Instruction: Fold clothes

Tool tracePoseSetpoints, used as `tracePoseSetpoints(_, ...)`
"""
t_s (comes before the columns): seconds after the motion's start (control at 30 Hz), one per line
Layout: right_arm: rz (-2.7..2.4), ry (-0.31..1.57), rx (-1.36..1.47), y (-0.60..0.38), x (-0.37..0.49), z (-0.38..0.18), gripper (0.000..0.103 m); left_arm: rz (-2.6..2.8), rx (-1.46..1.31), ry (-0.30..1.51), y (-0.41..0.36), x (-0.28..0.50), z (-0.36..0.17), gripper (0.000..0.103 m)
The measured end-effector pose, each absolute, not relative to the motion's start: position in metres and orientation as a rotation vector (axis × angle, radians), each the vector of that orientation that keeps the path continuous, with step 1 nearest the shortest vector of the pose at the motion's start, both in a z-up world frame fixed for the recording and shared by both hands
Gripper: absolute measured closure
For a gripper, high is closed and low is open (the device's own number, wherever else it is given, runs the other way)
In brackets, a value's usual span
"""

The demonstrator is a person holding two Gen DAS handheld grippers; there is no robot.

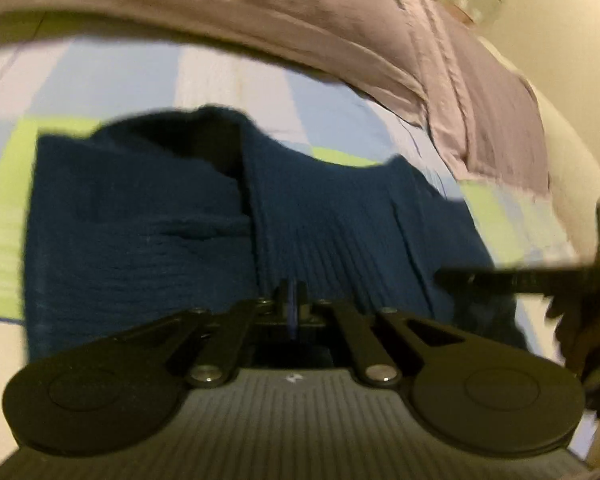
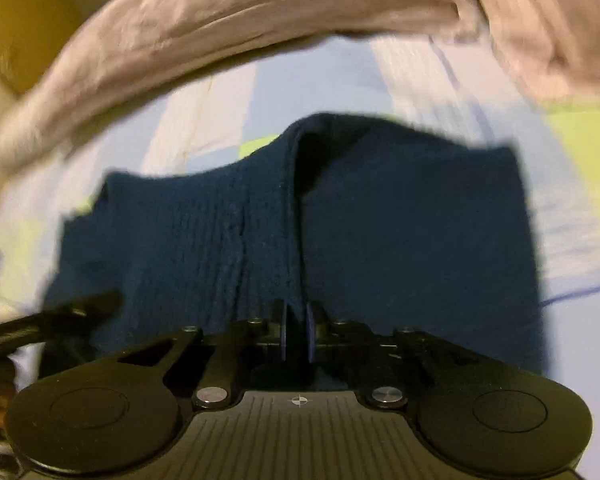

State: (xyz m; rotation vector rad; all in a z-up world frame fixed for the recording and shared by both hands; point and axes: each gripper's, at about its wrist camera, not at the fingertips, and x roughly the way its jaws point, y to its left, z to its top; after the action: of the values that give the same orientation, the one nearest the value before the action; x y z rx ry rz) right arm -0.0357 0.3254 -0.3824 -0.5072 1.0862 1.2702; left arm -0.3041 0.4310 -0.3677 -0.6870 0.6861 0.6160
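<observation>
Garment: navy knit (image 1: 148, 216) on bed (image 1: 236, 76), running ahead of both grippers
Left gripper (image 1: 293, 300): closed, hold unclear
Right gripper (image 2: 298, 334): pinching knit edge

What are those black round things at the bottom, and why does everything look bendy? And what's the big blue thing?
Those black parts belong to two tools that a person carries, one in each hand. Each tool has a small camera looking along its two fingers, and the round lens bends the picture. One picture looks out from the left hand-held gripper, the other from the right hand-held gripper. A dark blue knitted garment lies on a checked sheet, with a pinkish blanket behind it. Both tools are shut. The right one seems to pinch a fold of the garment. Whether the left one has caught any cloth is hard to see.
</observation>
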Motion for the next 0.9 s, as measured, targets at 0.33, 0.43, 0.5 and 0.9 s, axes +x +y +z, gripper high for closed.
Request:
tracePoseSetpoints(0.33, 1.328, 0.871, -0.479, 0.318, -0.073, -0.362, 0.051, 0.445, -0.555, 0.681, 0.445, -0.25, -0.367, 0.09)
tracePoseSetpoints(0.43, 1.262, 0.88, -0.595, 0.319, -0.088, -0.388, 0.052, 0.431, -0.434, 0.737, 0.422, -0.255, -0.384, 0.088)
tracePoseSetpoints(0.5, 1.239, 0.881, -0.579, 0.305, -0.087, -0.387, 0.052, 0.435, -0.441, 0.732, 0.412, -0.271, -0.379, 0.088)
tracePoseSetpoints(0.9, 1.26, 0.809, -0.62, 0.178, -0.114, -0.379, 0.052, 0.655, -0.551, 0.681, 0.299, -0.401, -0.385, 0.091)
